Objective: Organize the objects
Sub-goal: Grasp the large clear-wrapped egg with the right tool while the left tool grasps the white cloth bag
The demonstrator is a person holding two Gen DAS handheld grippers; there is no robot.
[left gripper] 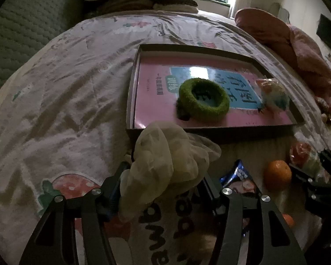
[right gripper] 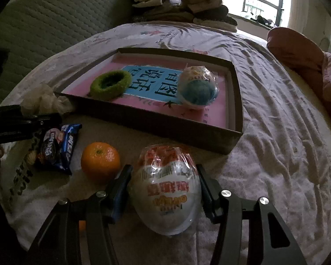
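Done: shallow brown cardboard box (right gripper: 236, 101) on the bed already holds a fuzzy green ring (right gripper: 110, 85) and a wrapped blue-and-white toy egg (right gripper: 197, 88).
Left gripper (left gripper: 163, 190): jaws closed on a crumpled pale gauzy cloth (left gripper: 165, 163), at the box's near-left corner.
Right gripper (right gripper: 163, 183): jaws against a wrapped white-and-orange toy egg (right gripper: 167, 196), before the box's near edge.
Left: round orange tangerine (right gripper: 100, 161) and blue snack packet (right gripper: 59, 148), still on the bedspread.

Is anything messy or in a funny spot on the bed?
A few things still lie outside the box: an orange and a blue snack packet sit loose on the blanket. A crumpled pale cloth bunches between the left fingers. Nothing looks spilled or broken.
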